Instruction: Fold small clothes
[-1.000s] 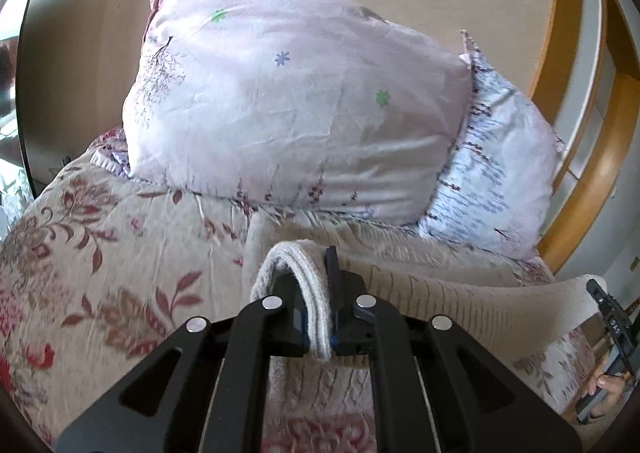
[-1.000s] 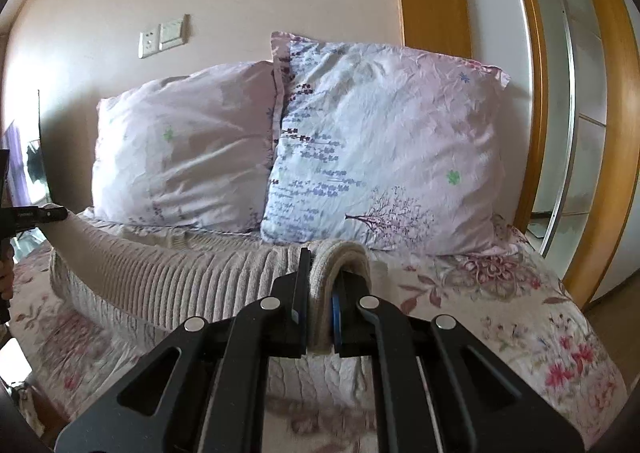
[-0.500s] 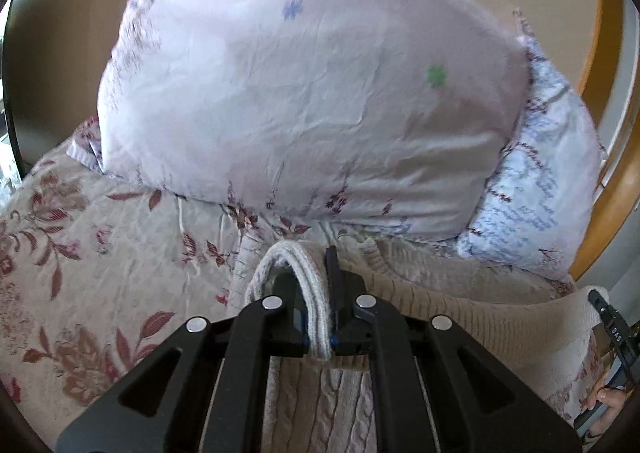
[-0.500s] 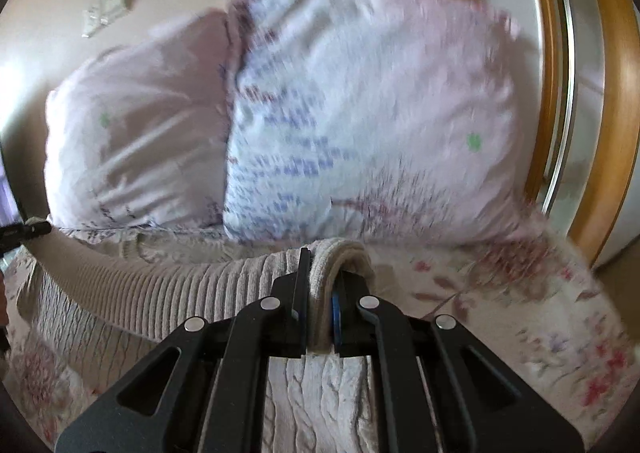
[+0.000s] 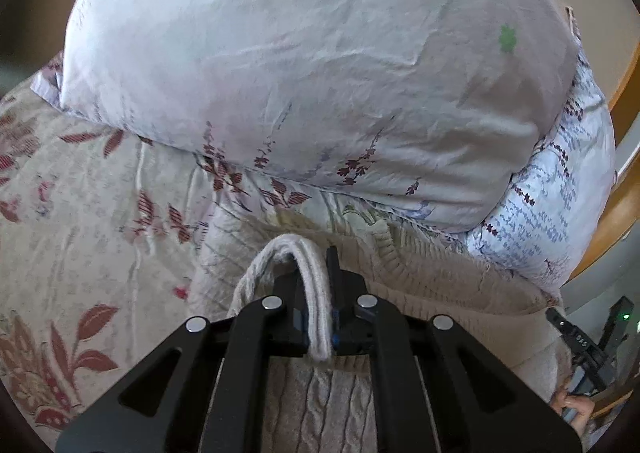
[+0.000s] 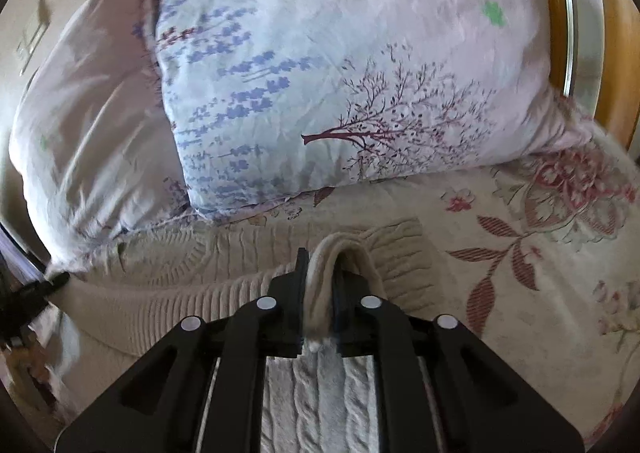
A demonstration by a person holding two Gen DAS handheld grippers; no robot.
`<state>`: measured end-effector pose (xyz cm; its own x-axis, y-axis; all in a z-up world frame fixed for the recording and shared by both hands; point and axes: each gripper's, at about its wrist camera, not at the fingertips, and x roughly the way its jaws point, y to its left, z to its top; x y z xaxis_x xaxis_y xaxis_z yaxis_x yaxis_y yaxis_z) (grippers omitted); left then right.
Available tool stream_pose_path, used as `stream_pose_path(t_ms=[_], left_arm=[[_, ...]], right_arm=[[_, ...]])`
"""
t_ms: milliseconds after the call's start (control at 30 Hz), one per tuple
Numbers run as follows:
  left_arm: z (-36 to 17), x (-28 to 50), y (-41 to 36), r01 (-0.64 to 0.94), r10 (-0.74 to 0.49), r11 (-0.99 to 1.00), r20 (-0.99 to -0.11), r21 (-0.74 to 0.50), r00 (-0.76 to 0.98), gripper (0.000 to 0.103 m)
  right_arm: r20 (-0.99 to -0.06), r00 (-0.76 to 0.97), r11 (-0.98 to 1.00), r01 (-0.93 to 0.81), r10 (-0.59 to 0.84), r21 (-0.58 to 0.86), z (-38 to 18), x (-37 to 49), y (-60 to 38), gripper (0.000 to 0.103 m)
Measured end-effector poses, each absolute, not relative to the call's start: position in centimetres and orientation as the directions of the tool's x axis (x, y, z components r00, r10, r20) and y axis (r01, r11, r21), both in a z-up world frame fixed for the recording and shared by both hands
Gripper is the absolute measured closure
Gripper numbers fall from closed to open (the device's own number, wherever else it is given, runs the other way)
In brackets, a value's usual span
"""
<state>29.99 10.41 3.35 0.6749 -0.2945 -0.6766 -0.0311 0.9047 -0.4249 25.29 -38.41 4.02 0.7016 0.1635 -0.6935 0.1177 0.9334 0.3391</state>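
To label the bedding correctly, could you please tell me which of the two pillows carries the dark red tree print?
The right-hand pillow, nearest the wooden frame, has the tree and blue sprigs; the left pillow is plainer pale pink.

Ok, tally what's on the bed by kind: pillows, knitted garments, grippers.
Pillows: 2, a pink pillow and a blue-print pillow
Knitted garments: 1, a beige sweater
Grippers: 2, left gripper and right gripper
Total: 5

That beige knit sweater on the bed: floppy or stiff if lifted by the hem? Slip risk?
Likely floppy: the sweater drapes in a loop over the left hand-held gripper and sags between the two grips. Probably low slip: its ribbed, cabled knit bunches between the right hand-held gripper jaws. Both sets of jaws are opening, so it may drop.
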Motion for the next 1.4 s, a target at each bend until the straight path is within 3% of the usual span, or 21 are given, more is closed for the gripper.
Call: stream_pose_path(t_ms=[67, 167, 200, 300, 333, 467, 700, 1067, 1200, 1267, 1400], left_arm=[[3.0, 30.5, 10.6, -0.04, -0.313, 0.891, -0.675, -0.453, 0.668, 0.092], [2.8, 31.0, 10.9, -0.051, -0.333, 0.871, -0.662, -0.489, 0.671, 0.066], [2.9, 31.0, 11.1, -0.055, -0.329, 0.867, -0.651, -0.495, 0.684, 0.054], [3.9, 30.7, 11.3, -0.06, -0.291, 0.88, -0.635, -0.471, 0.716, 0.039], [4.1, 30.5, 11.4, -0.059, -0.285, 0.883, -0.631, -0.466, 0.722, 0.039], [5.4, 28.9, 12.0, -0.027, -0.281, 0.896, -0.614, -0.443, 0.738, 0.039], [6.5, 24.3, 12.8, 0.037, -0.255, 0.941, -0.635, -0.336, 0.73, 0.04], [3.5, 20.5, 13.4, 0.044, -0.237, 0.959, -0.706, -0.28, 0.668, 0.058], [2.1, 20.3, 13.1, 0.044, -0.237, 0.961, -0.733, -0.272, 0.638, 0.072], [1.6, 20.2, 12.9, 0.039, -0.223, 0.965, -0.737, -0.258, 0.638, 0.074], [1.4, 19.9, 13.0, 0.04, -0.238, 0.96, -0.732, -0.277, 0.638, 0.093]], right_arm=[[-0.694, 0.692, 0.912, 0.128, 0.199, 0.389, 3.8, 26.0, -38.8, 0.077], [-0.679, 0.69, 0.879, 0.131, 0.252, 0.459, 3.6, 26.6, -39.2, 0.055], [-0.674, 0.692, 0.873, 0.132, 0.258, 0.469, 3.6, 26.6, -39.2, 0.053], [-0.669, 0.698, 0.875, 0.129, 0.254, 0.466, 3.8, 26.9, -38.9, 0.049], [-0.669, 0.698, 0.876, 0.126, 0.255, 0.466, 3.8, 26.9, -38.7, 0.049], [-0.651, 0.726, 0.885, 0.13, 0.222, 0.447, 4.8, 25.6, -39.2, 0.044], [-0.627, 0.76, 0.9, 0.137, 0.172, 0.413, 6.2, 21.3, -41.6, 0.045], [-0.711, 0.684, 0.944, 0.104, 0.161, 0.314, 3.4, 17.0, -40.4, 0.065], [-0.73, 0.669, 0.954, 0.107, 0.14, 0.281, 2.7, 16.7, -40.0, 0.073], [-0.73, 0.67, 0.957, 0.102, 0.136, 0.272, 2.7, 16.7, -40.0, 0.088], [-0.709, 0.693, 0.96, 0.086, 0.134, 0.266, 3.5, 16.0, -39.7, 0.092]])
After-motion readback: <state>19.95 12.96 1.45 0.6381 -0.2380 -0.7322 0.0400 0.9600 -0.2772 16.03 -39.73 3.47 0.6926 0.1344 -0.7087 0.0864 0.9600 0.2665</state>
